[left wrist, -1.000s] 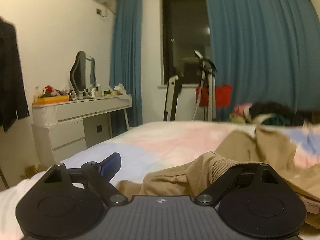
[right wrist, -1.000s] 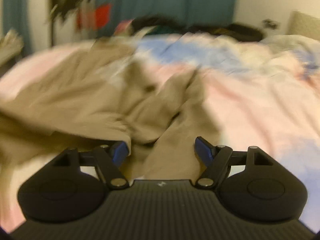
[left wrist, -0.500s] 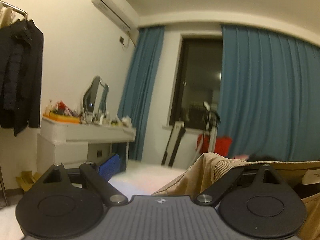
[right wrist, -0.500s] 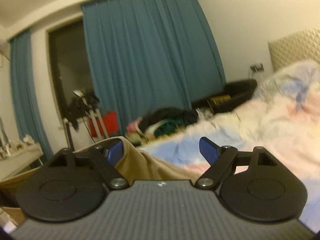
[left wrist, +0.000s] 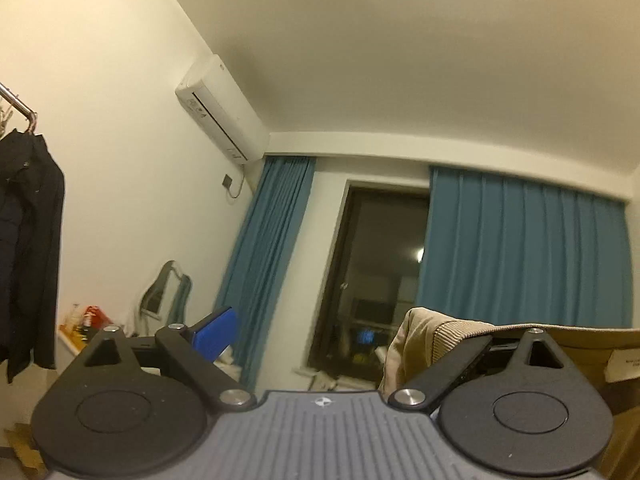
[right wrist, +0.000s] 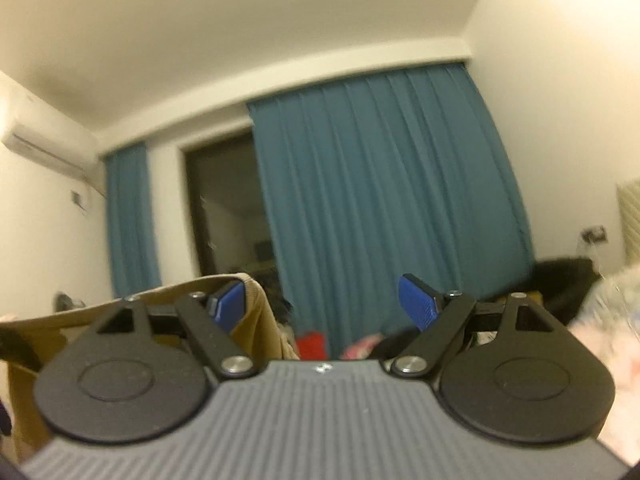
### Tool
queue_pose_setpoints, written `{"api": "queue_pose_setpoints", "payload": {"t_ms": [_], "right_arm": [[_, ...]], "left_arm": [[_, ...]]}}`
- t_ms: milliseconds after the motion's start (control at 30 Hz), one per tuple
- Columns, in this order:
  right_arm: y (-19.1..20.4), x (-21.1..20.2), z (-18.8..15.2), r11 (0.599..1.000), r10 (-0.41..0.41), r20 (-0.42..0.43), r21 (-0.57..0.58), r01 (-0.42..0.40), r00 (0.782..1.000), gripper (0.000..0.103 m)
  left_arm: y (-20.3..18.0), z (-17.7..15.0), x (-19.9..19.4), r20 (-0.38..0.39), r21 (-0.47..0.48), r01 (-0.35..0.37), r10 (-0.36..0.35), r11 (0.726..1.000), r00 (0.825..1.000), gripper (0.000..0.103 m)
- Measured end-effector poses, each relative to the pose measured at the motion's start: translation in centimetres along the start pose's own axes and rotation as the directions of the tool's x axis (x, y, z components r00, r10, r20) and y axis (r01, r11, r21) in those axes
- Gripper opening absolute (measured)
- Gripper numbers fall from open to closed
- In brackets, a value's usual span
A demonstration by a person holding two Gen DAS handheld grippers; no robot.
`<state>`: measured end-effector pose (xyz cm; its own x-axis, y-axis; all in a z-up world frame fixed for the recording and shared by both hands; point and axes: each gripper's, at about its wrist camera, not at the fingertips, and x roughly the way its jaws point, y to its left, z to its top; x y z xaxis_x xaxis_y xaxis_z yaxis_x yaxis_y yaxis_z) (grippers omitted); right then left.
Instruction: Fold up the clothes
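Gaping wide, the left claw (left wrist: 356, 332) carries the tan garment (left wrist: 424, 344) draped over its right finger; the right claw (right wrist: 320, 304) also stands wide, the same garment (right wrist: 256, 312) hanging against its left blue pad. A white label (left wrist: 624, 364) on the cloth is too blurred to read. Both claws have risen since a second ago: the bed has dropped from sight, and blue curtains (right wrist: 380, 200) and an air conditioner (left wrist: 220, 108) now fill the views.
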<state>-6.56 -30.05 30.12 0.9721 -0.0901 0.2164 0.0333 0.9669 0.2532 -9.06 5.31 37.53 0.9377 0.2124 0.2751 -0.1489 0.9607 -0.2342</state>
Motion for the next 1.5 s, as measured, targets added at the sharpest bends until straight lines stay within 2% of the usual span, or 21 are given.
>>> {"api": "queue_pose_setpoints", "payload": {"t_ms": [100, 200, 300, 367, 500, 600, 667, 733, 867, 1000, 1033, 1100, 1167, 1267, 1333, 1400, 1467, 1500], "right_arm": [[0.6, -1.8, 4.3, 0.999, 0.036, 0.048, -0.003, -0.036, 0.998, 0.084], [0.6, -3.3, 7.1, 0.998, 0.056, 0.076, 0.016, -0.057, 0.996, 0.084], [0.3, -3.5, 7.9, 0.999, 0.045, 0.062, 0.006, -0.045, 0.997, 0.084], [0.0, -2.9, 7.1, 0.999, 0.032, 0.026, -0.005, -0.032, 0.999, 0.085], [-1.0, 0.0, 2.4, 0.999, -0.008, -0.054, -0.046, 0.006, 0.999, 0.085], [-1.5, 3.7, -1.7, 0.997, -0.042, -0.125, -0.069, 0.033, 0.991, 0.084], [-1.8, 6.6, -4.5, 0.995, -0.065, -0.173, -0.084, 0.051, 0.983, 0.084], [-2.2, 10.8, -7.6, 0.992, -0.09, -0.207, -0.105, 0.069, 0.974, 0.084], [-4.3, 21.0, -14.5, 0.989, -0.131, -0.28, -0.097, 0.108, 0.951, 0.084], [-6.4, 31.1, -23.3, 0.983, -0.184, -0.372, -0.087, 0.164, 0.91, 0.083], [-6.9, 33.5, -25.9, 0.98, -0.199, -0.401, -0.09, 0.178, 0.894, 0.083], [-7.6, 37.2, -31.4, 0.975, -0.222, -0.463, -0.109, 0.194, 0.858, 0.083], [-8.3, 40.7, -36.9, 0.97, -0.245, -0.526, -0.128, 0.209, 0.815, 0.083], [-9.4, 43.6, -44.5, 0.964, -0.266, -0.64, -0.162, 0.211, 0.721, 0.083], [-9.8, 45.1, -48.7, 0.962, -0.273, -0.707, -0.194, 0.192, 0.652, 0.082], [-9.8, 45.5, -51.0, 0.961, -0.276, -0.753, -0.227, 0.158, 0.597, 0.083], [-9.7, 45.6, -52.4, 0.967, -0.253, -0.792, -0.23, 0.112, 0.556, 0.083], [-9.6, 45.5, -52.7, 0.969, -0.24, -0.801, -0.227, 0.093, 0.548, 0.082]], "left_arm": [[0.1, 5.6, 0.0, -0.018, -0.04, 0.054, -0.055, 0.998, 0.998, 0.097], [0.0, 9.3, -0.4, -0.028, -0.046, 0.092, -0.093, 0.995, 0.995, 0.1], [0.0, 10.7, -0.4, -0.066, -0.028, 0.135, -0.137, 0.99, 0.988, 0.102], [0.0, 9.5, -0.1, -0.101, -0.018, 0.161, -0.162, 0.987, 0.982, 0.102], [0.7, 4.0, 2.5, -0.164, -0.03, 0.197, -0.199, 0.98, 0.966, 0.103], [0.9, -1.7, 6.5, -0.253, -0.059, 0.172, -0.182, 0.983, 0.95, 0.103], [0.6, -5.7, 10.6, -0.316, -0.068, 0.144, -0.158, 0.987, 0.935, 0.103], [0.0, -9.8, 14.9, -0.364, -0.06, 0.121, -0.135, 0.991, 0.922, 0.103], [-1.4, -19.6, 23.7, -0.412, -0.005, 0.102, -0.095, 0.995, 0.906, 0.103], [-3.0, -31.0, 32.9, -0.504, 0.038, 0.085, -0.054, 0.996, 0.862, 0.103], [-3.1, -34.1, 35.2, -0.542, 0.041, 0.078, -0.043, 0.996, 0.839, 0.103], [-3.2, -40.6, 39.6, -0.624, 0.044, 0.064, -0.023, 0.997, 0.781, 0.102], [-2.4, -47.4, 43.0, -0.705, 0.046, 0.06, -0.01, 0.997, 0.71, 0.099], [-0.9, -56.0, 45.7, -0.808, 0.089, 0.055, 0.04, 0.994, 0.587, 0.098], [-0.1, -59.8, 46.4, -0.86, 0.116, 0.077, 0.061, 0.99, 0.506, 0.098], [0.8, -63.3, 47.0, -0.903, 0.139, 0.105, 0.082, 0.985, 0.421, 0.098], [1.5, -65.0, 47.8, -0.928, 0.141, 0.152, 0.078, 0.978, 0.364, 0.103], [1.6, -65.2, 48.1, -0.937, 0.142, 0.181, 0.073, 0.973, 0.341, 0.103]]}}
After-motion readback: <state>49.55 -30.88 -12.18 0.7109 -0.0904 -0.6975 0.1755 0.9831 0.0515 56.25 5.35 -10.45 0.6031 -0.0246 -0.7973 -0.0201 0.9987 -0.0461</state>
